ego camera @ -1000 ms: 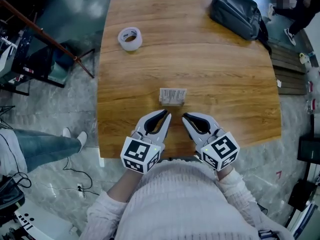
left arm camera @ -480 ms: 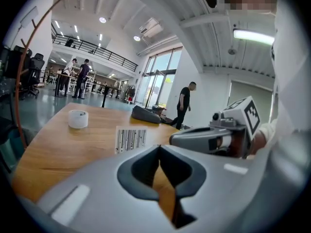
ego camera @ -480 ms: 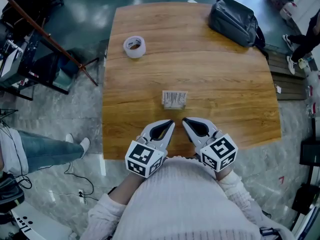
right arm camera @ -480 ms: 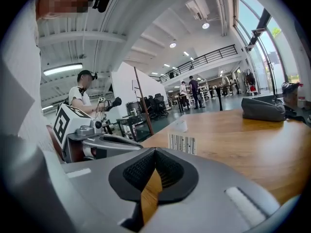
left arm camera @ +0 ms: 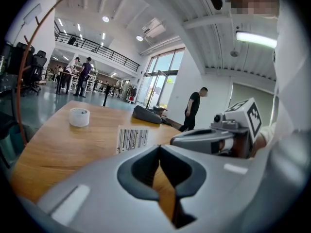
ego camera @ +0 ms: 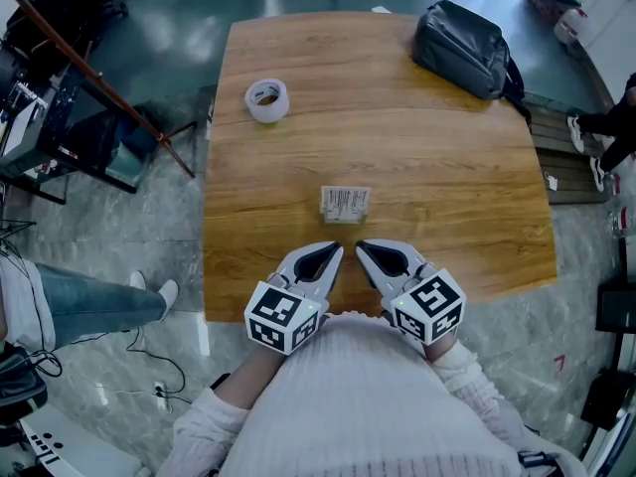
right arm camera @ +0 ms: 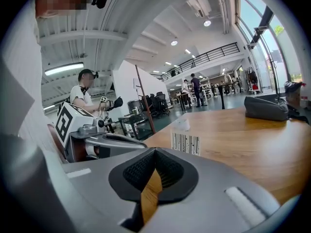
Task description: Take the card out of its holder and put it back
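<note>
A white card with a barcode stands upright in its holder (ego camera: 345, 204) near the middle of the wooden table (ego camera: 447, 167). The same card shows in the left gripper view (left arm camera: 132, 139) and in the right gripper view (right arm camera: 185, 143). My left gripper (ego camera: 336, 253) and right gripper (ego camera: 362, 250) hover side by side over the near table edge, a short way in front of the card. Both are shut, tips together, with nothing between them. Neither touches the card.
A roll of tape (ego camera: 266, 100) lies at the far left of the table. A dark bag (ego camera: 465, 35) sits at the far right corner. A rust-coloured pole (ego camera: 99, 78) slants past the table's left side. People stand in the hall beyond.
Both grippers' jaws have closed from slightly apart to shut. The head view has shifted a little; the grippers stay near the front edge and the card has not moved.
</note>
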`<action>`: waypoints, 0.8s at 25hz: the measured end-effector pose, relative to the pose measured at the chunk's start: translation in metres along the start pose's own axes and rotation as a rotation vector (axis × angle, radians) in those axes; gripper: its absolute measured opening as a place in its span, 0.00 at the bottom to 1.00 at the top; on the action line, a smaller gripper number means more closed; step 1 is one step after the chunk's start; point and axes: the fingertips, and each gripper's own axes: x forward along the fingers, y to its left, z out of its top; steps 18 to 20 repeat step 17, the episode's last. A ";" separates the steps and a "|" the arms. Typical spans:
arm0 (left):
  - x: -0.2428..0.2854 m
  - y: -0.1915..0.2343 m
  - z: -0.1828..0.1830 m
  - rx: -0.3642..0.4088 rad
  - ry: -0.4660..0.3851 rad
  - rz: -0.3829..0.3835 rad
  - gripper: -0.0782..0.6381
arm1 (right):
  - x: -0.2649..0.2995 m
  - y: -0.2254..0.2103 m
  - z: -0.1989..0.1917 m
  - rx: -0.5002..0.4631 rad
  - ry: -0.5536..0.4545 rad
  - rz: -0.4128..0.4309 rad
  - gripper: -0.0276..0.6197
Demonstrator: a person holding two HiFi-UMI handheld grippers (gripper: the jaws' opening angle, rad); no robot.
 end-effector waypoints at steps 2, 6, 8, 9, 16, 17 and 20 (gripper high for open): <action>0.000 0.001 0.000 -0.003 -0.001 0.001 0.12 | 0.001 0.000 0.000 0.004 0.004 0.000 0.04; 0.001 0.001 0.001 -0.005 0.000 -0.003 0.12 | 0.001 -0.001 0.000 0.010 0.010 -0.001 0.04; 0.002 0.001 0.001 -0.009 0.004 -0.005 0.12 | 0.002 -0.001 -0.001 0.012 0.017 -0.002 0.04; 0.002 0.002 0.001 -0.011 0.005 -0.006 0.12 | 0.002 -0.001 -0.002 0.013 0.020 -0.002 0.04; 0.004 0.005 0.001 -0.020 0.000 -0.006 0.12 | 0.004 -0.003 -0.004 0.029 0.023 0.011 0.04; 0.005 0.005 0.001 -0.021 0.000 -0.006 0.12 | 0.005 -0.004 -0.005 0.029 0.023 0.011 0.04; 0.005 0.005 0.001 -0.021 0.000 -0.006 0.12 | 0.005 -0.004 -0.005 0.029 0.023 0.011 0.04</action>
